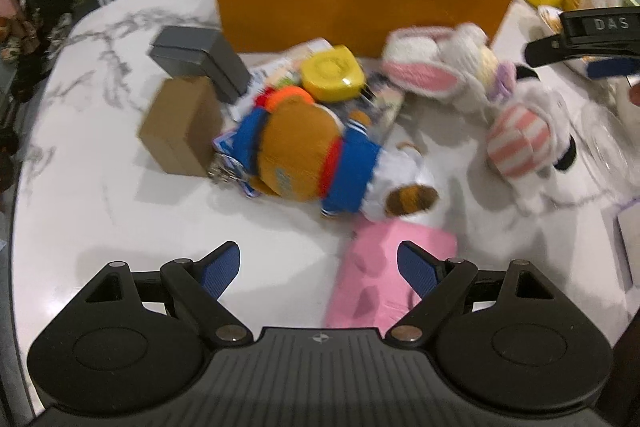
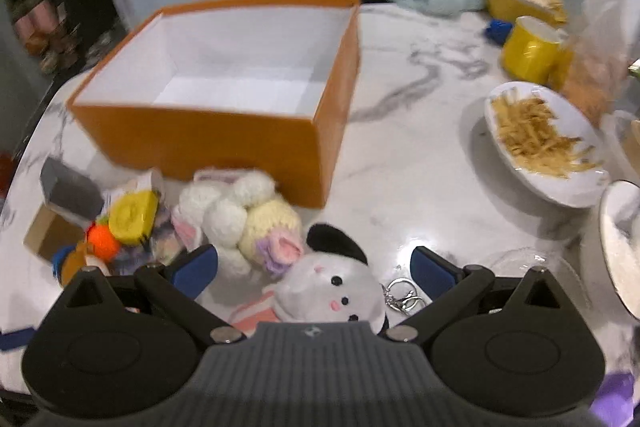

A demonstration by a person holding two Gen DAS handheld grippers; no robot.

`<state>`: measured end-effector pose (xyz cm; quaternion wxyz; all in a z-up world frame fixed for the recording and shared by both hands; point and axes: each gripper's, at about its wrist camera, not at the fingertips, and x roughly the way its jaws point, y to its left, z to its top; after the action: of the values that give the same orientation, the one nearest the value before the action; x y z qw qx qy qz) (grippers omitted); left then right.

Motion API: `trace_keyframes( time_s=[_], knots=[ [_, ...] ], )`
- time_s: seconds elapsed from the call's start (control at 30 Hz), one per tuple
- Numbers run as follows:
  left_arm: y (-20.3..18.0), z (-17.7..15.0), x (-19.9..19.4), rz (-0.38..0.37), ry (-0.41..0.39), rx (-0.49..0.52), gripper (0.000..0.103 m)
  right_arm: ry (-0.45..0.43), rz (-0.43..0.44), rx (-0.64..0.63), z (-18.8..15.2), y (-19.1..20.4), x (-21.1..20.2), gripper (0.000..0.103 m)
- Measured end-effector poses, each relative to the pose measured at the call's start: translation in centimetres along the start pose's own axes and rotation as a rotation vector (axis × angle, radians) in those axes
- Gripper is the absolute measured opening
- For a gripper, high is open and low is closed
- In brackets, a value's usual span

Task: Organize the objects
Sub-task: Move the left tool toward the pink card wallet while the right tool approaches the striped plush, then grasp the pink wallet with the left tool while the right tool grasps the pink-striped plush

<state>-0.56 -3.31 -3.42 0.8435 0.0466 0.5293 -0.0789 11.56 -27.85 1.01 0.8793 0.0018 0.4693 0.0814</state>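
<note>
Right wrist view: the grey plush (image 2: 332, 287) lies between the wide-open jaws of the right gripper (image 2: 314, 267), near the empty orange box (image 2: 208, 139). Pickup looks imminent; closing comes next. The left gripper (image 1: 318, 267) gapes wide, empty, over the pink packet (image 1: 380, 267).

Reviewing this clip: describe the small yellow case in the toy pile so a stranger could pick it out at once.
Start at the big orange box on the marble table. Just before its front wall lies a toy pile; the yellow case sits atop it, between the grey box and the white knitted bunny. It is the pile's only hard, glossy yellow thing.
</note>
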Motion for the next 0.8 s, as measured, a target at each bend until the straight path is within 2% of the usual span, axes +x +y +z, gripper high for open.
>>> trace_keyframes(
  time_s=[0.13,0.37,0.43,0.57,0.7,0.8],
  knots=[
    [-1.5,-0.8,1.0,-0.023,0.024,0.066,0.102,0.021,0.148,-0.181,-1.0,0.1,1.1,0.102],
    [-2.7,-1.5,1.9,-0.061,0.058,0.099,0.102,-0.063,0.175,-0.468,-2.1,2.6,-0.9,0.102],
    [-2.8,-1.6,1.9,-0.068,0.057,0.104,0.103,-0.064,0.196,-0.538,-2.4,3.0,-1.4,0.102],
    [-2.8,-1.6,2.4,-0.086,0.070,0.107,0.103,-0.026,0.181,-0.721,-3.8,3.9,-1.4,0.099],
    [-2.7,-1.5,3.2,-0.118,0.104,0.080,0.103,0.059,0.181,-0.883,-5.2,3.9,-0.5,0.094],
    [-2.6,-1.6,3.5,-0.126,0.110,0.077,0.103,0.089,0.208,-0.938,-5.2,3.1,-0.3,0.088]
  ],
)
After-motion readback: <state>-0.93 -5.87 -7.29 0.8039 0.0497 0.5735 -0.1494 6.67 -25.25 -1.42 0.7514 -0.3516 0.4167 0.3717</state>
